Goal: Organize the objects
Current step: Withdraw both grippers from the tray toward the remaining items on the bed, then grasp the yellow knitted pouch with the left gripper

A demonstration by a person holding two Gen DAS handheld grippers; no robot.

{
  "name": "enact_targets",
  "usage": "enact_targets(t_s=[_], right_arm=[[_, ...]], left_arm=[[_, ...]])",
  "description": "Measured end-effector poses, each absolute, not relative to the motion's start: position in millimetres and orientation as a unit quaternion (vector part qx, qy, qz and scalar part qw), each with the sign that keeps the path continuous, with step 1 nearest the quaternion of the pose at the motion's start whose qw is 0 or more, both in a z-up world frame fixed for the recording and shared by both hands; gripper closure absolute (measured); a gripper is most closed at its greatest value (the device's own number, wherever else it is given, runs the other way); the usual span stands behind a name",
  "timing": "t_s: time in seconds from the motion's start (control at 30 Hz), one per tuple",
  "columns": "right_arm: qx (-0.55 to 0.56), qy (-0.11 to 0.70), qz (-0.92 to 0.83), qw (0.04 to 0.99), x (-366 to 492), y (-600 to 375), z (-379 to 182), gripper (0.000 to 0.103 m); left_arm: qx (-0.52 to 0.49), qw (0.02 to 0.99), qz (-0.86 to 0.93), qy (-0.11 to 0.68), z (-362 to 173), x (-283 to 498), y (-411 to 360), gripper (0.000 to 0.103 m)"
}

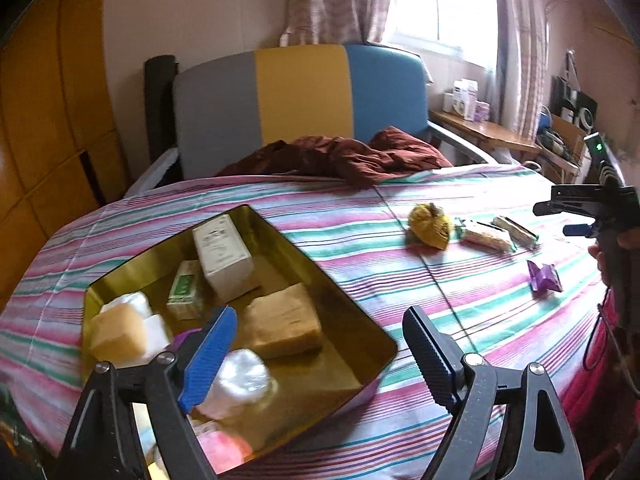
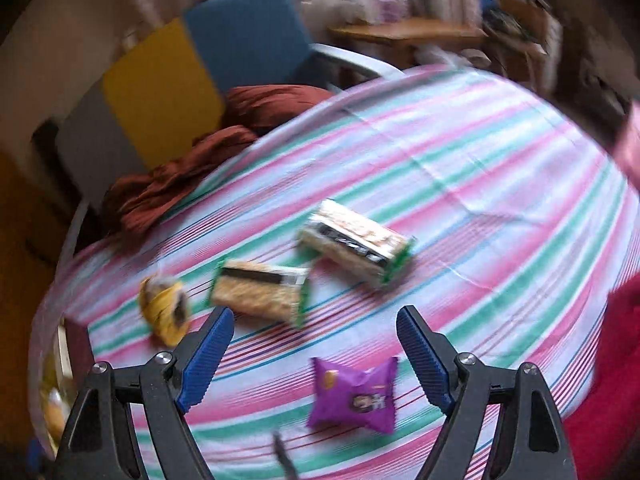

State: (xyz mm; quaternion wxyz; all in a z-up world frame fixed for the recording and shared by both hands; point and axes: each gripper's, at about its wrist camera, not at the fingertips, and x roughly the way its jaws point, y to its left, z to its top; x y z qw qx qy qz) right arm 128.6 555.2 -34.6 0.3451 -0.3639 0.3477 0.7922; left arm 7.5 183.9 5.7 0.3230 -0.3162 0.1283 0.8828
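A gold tin tray (image 1: 352, 320) on the striped tablecloth holds a white box (image 1: 222, 256), a green box (image 1: 184, 290), a brown block (image 1: 284, 320) and several wrapped sweets. My left gripper (image 1: 320, 340) is open and empty over the tray's right end. On the cloth lie a yellow packet (image 1: 430, 226) (image 2: 166, 312), two snack bars (image 1: 486, 236) (image 2: 260, 294) (image 2: 356, 244) and a purple packet (image 1: 542, 276) (image 2: 352, 394). My right gripper (image 2: 316, 338) is open, just above the purple packet; it also shows at the right edge of the left wrist view (image 1: 576, 216).
A grey, yellow and blue chair (image 1: 296, 108) stands behind the table with a dark red cloth (image 1: 340, 156) on it. A wooden side table (image 1: 484, 132) with boxes is at the back right. The right wrist view is blurred.
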Motion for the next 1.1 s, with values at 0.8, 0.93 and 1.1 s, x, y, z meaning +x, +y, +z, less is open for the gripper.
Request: enact_targets(t_s=[0.8, 0.93, 1.1], right_arm=[[-0.328, 0.482, 0.761, 0.285, 151, 578, -58, 0.018], [-0.339, 0.476, 0.764, 0.272, 144, 575, -59, 0.018], [-0.340, 0.479, 0.764, 0.267, 143, 575, -61, 0.018]], left_arm=[[-0.399, 0.376, 0.826, 0.131, -14, -43, 345, 0.013], [-0.408, 0.372, 0.823, 0.136, -23, -57, 369, 0.013], [-0.412, 0.368, 0.820, 0.149, -36, -72, 401, 0.011]])
